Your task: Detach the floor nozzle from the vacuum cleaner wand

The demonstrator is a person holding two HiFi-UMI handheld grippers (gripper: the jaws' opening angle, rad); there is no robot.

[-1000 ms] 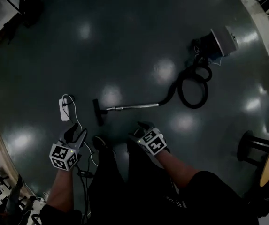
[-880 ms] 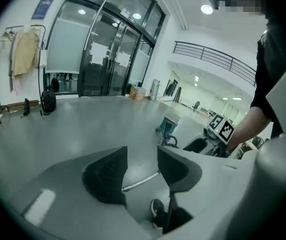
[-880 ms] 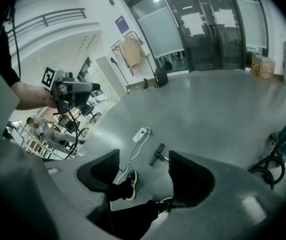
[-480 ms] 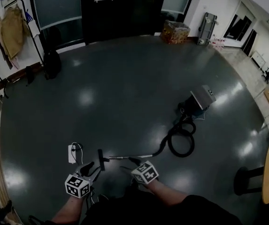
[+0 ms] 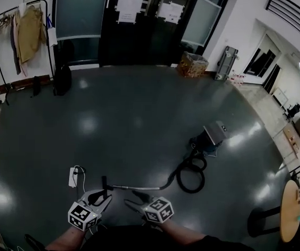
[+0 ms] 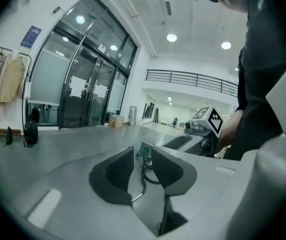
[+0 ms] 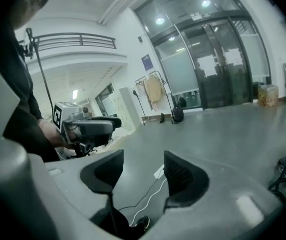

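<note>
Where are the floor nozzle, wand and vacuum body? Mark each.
floor nozzle [image 5: 104,184], head view, middle of its dark bar.
wand [image 5: 139,187], head view, middle of the metal tube.
vacuum body [image 5: 214,133], head view, its grey top.

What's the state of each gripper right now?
Left gripper: open, jaws have just been closing, nothing between them.
Right gripper: open, jaws have just been closing a little, nothing between them.

Dim head view, ceiling-light glare patches on glossy floor [image 5: 139,124], strong fisheye vignetting, brighter claw views, soft edges
</note>
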